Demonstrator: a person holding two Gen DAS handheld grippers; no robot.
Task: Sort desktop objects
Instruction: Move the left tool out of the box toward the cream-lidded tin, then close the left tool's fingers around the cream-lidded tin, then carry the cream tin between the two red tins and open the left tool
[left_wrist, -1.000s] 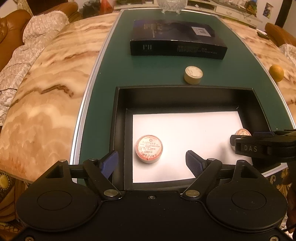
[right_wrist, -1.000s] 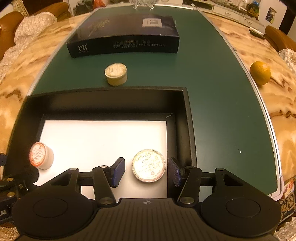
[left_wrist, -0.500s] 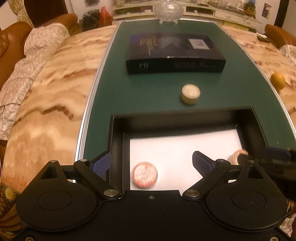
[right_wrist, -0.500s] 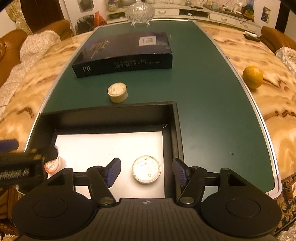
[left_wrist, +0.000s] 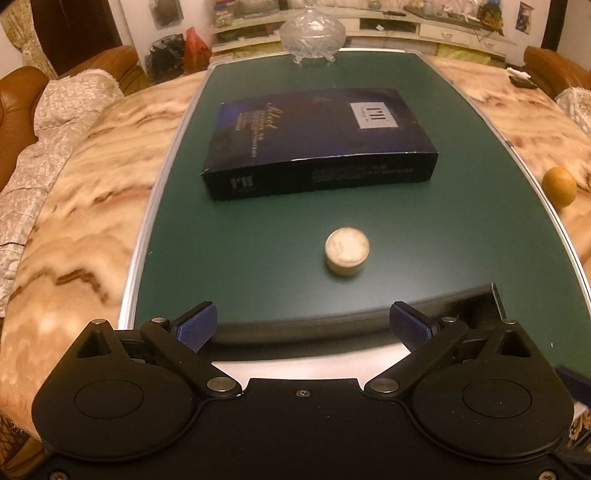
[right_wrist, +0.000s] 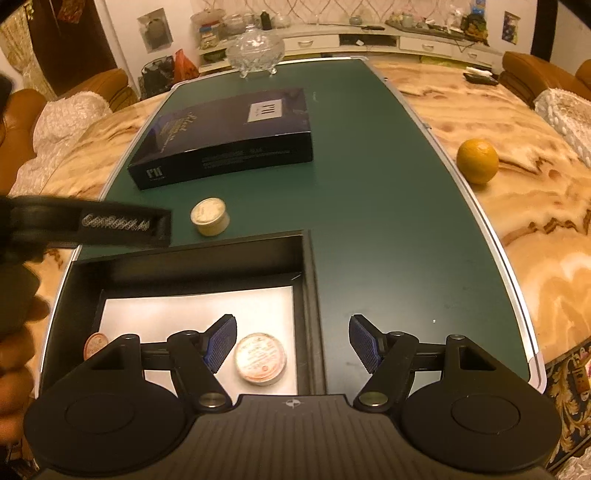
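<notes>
A small cream round tin (left_wrist: 347, 251) stands on the green mat beyond the black tray (left_wrist: 369, 308); it also shows in the right wrist view (right_wrist: 209, 216). My left gripper (left_wrist: 303, 325) is open and empty, above the tray's far wall, with the tin ahead of it. In the right wrist view the black tray (right_wrist: 184, 266) holds two round tins on its white floor, one at the right (right_wrist: 261, 359) and one at the left (right_wrist: 95, 343). My right gripper (right_wrist: 293, 343) is open and empty above the tray's right wall. The left gripper's finger (right_wrist: 88, 226) crosses that view at left.
A dark blue box (left_wrist: 317, 142) lies across the mat farther back, also in the right wrist view (right_wrist: 225, 136). A glass bowl (left_wrist: 312, 33) stands at the far end. An orange (right_wrist: 477, 160) sits on the marble table (right_wrist: 517, 206) to the right.
Both grippers have risen and pulled back from the tray. The left one now looks over the tray's far wall at the cream tin. Both tins stay in the tray.
</notes>
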